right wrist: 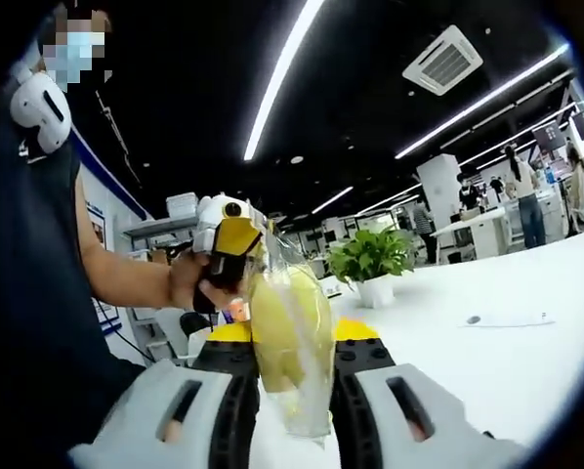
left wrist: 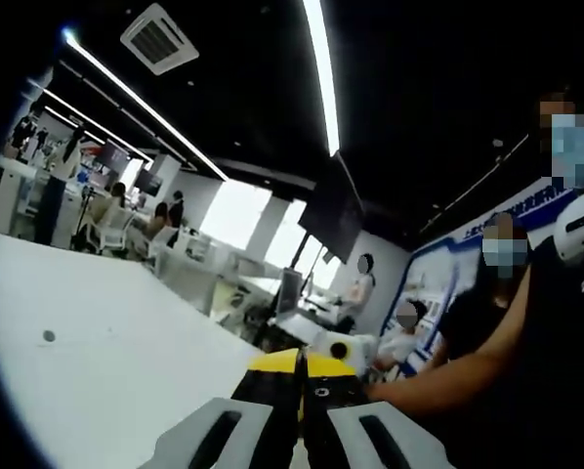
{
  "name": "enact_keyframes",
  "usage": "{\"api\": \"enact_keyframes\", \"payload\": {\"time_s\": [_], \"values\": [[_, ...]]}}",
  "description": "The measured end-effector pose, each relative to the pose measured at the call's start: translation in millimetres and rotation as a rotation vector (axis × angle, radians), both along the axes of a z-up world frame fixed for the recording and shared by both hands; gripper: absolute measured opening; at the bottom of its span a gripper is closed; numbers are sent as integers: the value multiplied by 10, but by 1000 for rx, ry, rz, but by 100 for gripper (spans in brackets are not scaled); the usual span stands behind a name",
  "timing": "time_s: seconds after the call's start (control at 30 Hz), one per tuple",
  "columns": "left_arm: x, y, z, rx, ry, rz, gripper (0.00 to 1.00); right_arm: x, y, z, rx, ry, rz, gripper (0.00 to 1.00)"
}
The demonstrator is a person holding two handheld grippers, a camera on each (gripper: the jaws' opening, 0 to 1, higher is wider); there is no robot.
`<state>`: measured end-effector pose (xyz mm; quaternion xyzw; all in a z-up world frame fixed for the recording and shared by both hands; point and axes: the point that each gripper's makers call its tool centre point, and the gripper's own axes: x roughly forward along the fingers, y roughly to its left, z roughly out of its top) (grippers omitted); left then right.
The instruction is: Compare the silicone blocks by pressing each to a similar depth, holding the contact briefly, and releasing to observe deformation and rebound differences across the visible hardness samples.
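Note:
A soft yellow silicone block (right wrist: 290, 337) sits inside a clear plastic bag (right wrist: 307, 405) that stands upright between the jaws of my right gripper (right wrist: 294, 383), which is shut on it. The bag's top runs up to my left gripper (right wrist: 235, 242), held in a hand just beyond. In the left gripper view, my left gripper (left wrist: 300, 379) has its black, yellow-tipped jaws pressed together with only a thin line between them, so it appears to pinch the thin bag film. The right gripper's white body (left wrist: 343, 348) shows just past those tips.
A white table (left wrist: 97, 371) carries a small round mark (left wrist: 49, 335). In the right gripper view the table (right wrist: 536, 371) holds a potted plant (right wrist: 370, 259) and a flat sheet (right wrist: 507, 319). A person's arm (right wrist: 116, 276) and body (left wrist: 556, 332) are close by. Office desks and people fill the background.

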<state>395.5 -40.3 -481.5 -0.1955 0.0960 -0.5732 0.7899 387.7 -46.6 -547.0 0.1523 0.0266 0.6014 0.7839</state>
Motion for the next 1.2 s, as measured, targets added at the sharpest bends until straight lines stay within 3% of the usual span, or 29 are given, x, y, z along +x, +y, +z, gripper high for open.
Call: {"api": "enact_keyframes", "payload": {"time_s": [0.07, 0.23, 0.53, 0.93, 1.03, 1.13, 1.2], "values": [[5, 9, 4, -3, -1, 3, 0, -18, 13, 8, -11, 41, 21, 17], [30, 57, 11, -11, -4, 17, 0, -15, 40, 31, -58, 42, 35, 14], [37, 121, -26, 6, -7, 38, 0, -45, 85, -13, -123, 129, 71, 9], [25, 155, -59, 30, -7, 43, 0, -69, 100, -28, -176, 163, 102, 5], [-1, 166, -92, 35, 28, 24, 0, -87, 103, -43, -187, 171, 108, 4], [-51, 174, -147, 79, -13, 4, 1, -106, 113, -65, -199, 185, 119, 4], [-40, 178, -135, 72, -12, 20, 1, -131, 126, -57, -199, 194, 129, 4]]}}
